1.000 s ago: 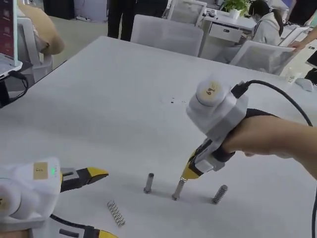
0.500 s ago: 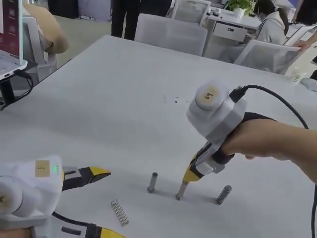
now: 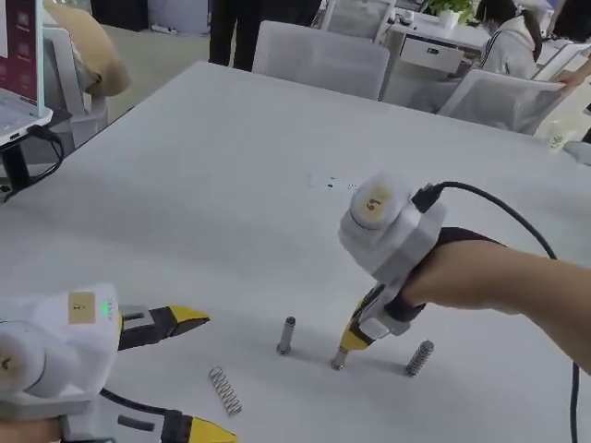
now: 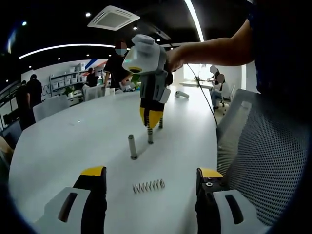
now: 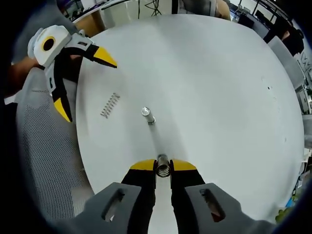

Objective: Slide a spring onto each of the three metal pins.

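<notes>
At near left the left tongs [image 4: 151, 172] hover low, jaws wide apart, by a loose spring [image 3: 223, 389] lying flat, then a bare pin [image 3: 287, 335] stands upright, the right tongs [image 5: 163, 165] slant down clamped on a held spring [image 5: 163, 169] atop the middle pin [image 3: 339, 360], and the right pin [image 3: 420, 357] stands spring-covered, all on a white counter [image 3: 231, 185] with grey chairs [image 3: 320, 57] at the far side.

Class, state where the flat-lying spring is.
Head view, lower left: the loose spring lies just ahead of the left tongs, beside the bare pin.
</notes>
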The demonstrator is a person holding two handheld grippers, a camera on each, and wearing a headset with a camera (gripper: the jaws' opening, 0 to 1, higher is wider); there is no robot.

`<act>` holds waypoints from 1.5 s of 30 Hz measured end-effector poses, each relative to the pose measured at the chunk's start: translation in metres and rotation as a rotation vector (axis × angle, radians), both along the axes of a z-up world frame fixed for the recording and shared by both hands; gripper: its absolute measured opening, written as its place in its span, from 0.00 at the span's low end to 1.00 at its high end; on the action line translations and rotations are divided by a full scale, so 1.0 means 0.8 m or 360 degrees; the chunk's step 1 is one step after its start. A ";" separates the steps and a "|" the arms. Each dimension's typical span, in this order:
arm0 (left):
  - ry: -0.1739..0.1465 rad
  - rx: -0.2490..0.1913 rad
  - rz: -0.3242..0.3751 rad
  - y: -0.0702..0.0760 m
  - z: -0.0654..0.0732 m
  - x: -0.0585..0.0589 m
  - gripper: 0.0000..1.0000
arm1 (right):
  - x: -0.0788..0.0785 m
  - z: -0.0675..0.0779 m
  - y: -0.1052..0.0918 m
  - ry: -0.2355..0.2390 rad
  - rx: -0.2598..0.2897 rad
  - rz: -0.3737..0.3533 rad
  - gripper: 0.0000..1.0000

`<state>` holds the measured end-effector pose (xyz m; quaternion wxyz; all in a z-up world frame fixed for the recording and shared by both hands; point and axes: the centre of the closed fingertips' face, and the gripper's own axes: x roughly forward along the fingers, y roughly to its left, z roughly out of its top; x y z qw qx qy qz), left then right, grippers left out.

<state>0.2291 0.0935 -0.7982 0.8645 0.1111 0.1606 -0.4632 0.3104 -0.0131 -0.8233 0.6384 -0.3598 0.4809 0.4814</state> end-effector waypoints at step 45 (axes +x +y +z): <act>0.0025 -0.0002 0.0001 0.000 -0.002 -0.004 0.69 | 0.013 -0.014 -0.008 -0.0047 0.0003 -0.0067 0.20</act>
